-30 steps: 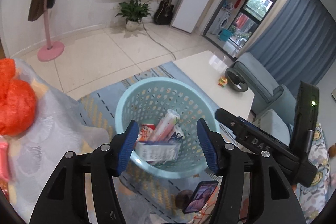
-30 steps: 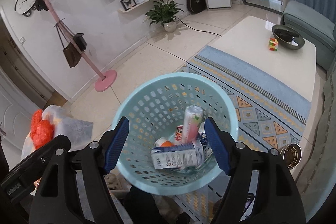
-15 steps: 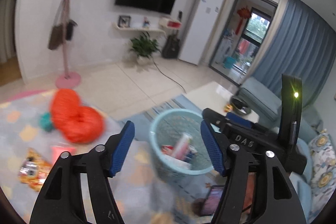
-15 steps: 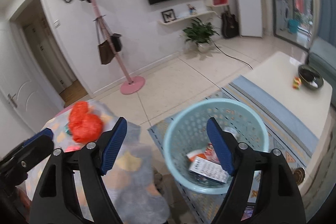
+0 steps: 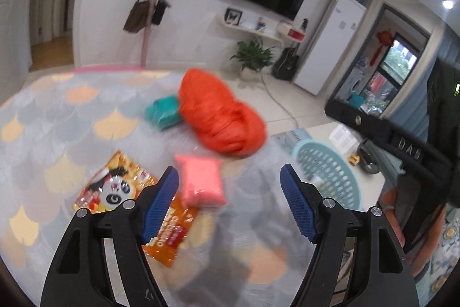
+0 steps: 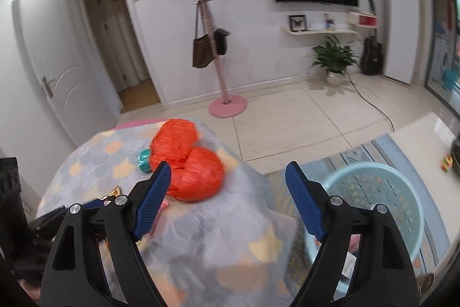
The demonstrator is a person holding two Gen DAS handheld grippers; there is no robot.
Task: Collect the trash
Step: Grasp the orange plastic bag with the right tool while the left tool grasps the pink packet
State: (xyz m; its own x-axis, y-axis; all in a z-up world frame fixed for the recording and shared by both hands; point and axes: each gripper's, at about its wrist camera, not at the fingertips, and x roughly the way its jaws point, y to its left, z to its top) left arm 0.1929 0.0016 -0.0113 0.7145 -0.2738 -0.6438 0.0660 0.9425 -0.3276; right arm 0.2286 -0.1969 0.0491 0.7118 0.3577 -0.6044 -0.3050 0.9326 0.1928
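Left gripper (image 5: 230,189): wide open, nothing held; it hung over the tabletop with the pink packet just beside its left finger.
Right gripper (image 6: 227,187): wide open, nothing held; it hung over the near edge of the tabletop, the orange bag showing between its fingers.
Tabletop (image 5: 57,117): covered by a grey cloth with orange and peach scale shapes; the cloth hung down over the near edge.
Pink packet (image 5: 201,181): flat on the cloth, its lower edge overlapping the snack bag.
Snack bag (image 5: 120,189): orange, with a panda face, flat on the cloth left of the pink packet; its lower part was hidden behind the left gripper's left finger.
Orange bag (image 5: 221,120): crumpled and bulging in two lobes, on the cloth beyond the pink packet and apart from it (image 6: 187,160).
Teal item (image 5: 164,111): touching the orange bag's left side; blurred, so its kind could not be told.
Basket (image 6: 373,203): pale blue, perforated, on the patterned rug on the floor, right of the tabletop and below it (image 5: 327,169); scraps lay at its bottom, mostly hidden by the right gripper's right finger.
Coat stand (image 6: 221,82): pink, on the tiled floor by the wall, a brown bag hanging from it.
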